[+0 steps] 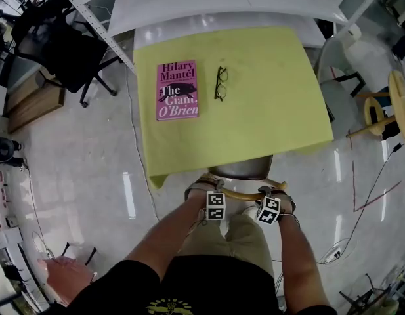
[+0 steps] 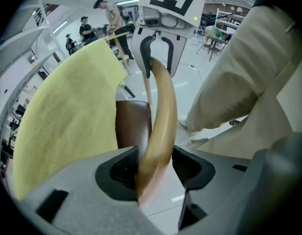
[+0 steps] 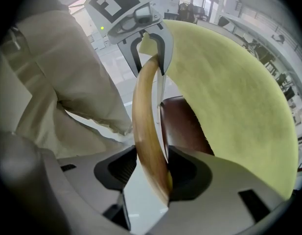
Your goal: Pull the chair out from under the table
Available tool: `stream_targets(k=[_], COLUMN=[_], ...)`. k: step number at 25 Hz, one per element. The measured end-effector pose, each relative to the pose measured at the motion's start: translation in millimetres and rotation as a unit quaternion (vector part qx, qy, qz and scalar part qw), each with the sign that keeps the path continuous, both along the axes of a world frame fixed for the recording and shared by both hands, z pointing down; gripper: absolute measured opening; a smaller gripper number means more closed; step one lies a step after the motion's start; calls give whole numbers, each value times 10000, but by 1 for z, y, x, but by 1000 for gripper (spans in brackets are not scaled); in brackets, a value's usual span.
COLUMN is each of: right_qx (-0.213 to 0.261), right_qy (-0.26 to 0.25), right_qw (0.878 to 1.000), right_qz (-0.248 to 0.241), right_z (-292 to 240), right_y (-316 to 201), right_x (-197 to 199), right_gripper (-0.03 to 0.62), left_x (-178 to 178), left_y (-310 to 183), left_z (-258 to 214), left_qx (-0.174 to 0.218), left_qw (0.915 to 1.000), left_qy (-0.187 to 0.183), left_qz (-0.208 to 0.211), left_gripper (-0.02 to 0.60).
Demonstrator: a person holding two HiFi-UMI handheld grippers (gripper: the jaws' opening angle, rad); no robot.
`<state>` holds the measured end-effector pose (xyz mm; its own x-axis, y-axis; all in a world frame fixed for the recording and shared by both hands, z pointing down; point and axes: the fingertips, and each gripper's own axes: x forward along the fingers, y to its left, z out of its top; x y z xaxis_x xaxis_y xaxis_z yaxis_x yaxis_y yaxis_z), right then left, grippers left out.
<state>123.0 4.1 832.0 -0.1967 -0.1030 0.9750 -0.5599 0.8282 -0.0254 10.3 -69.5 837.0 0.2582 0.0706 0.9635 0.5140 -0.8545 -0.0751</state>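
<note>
The chair's brown seat [image 1: 241,168] sits partly under the table with the yellow cloth [image 1: 255,104]. Its curved wooden back rail [image 1: 245,194] faces me. My left gripper [image 1: 213,191] is shut on the rail's left end and my right gripper [image 1: 272,195] is shut on its right end. In the left gripper view the jaws [image 2: 153,168] pinch the rail [image 2: 163,111], with the seat [image 2: 133,126] beyond. In the right gripper view the jaws [image 3: 151,173] clamp the rail [image 3: 143,106] beside the seat [image 3: 182,126].
A pink book [image 1: 177,90] and a pair of glasses [image 1: 220,83] lie on the cloth. A black office chair [image 1: 58,48] stands at the far left and wooden stools [image 1: 386,107] at the right. My legs are close behind the chair on the glossy floor.
</note>
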Motion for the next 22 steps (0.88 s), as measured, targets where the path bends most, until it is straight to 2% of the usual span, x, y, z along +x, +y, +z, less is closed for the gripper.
stream_targets(k=[7, 16, 22], right_qx=[136, 176, 223], right_qy=[-264, -357, -268], right_qw=[9993, 9928, 9861], right_qz=[-230, -1130, -1624], right_z=[-1, -3, 0], right_y=[12, 33, 51], right_x=[-1, 13, 14], right_gripper=[192, 192, 189], left_x=[-5, -3, -7], left_y=[14, 64, 89], left_z=[2, 3, 4], left_qx=[67, 28, 206], left_qw=[9994, 9945, 9900], left_qy=[-309, -351, -410], left_qz=[-154, -982, -1335], left_gripper=[212, 202, 201])
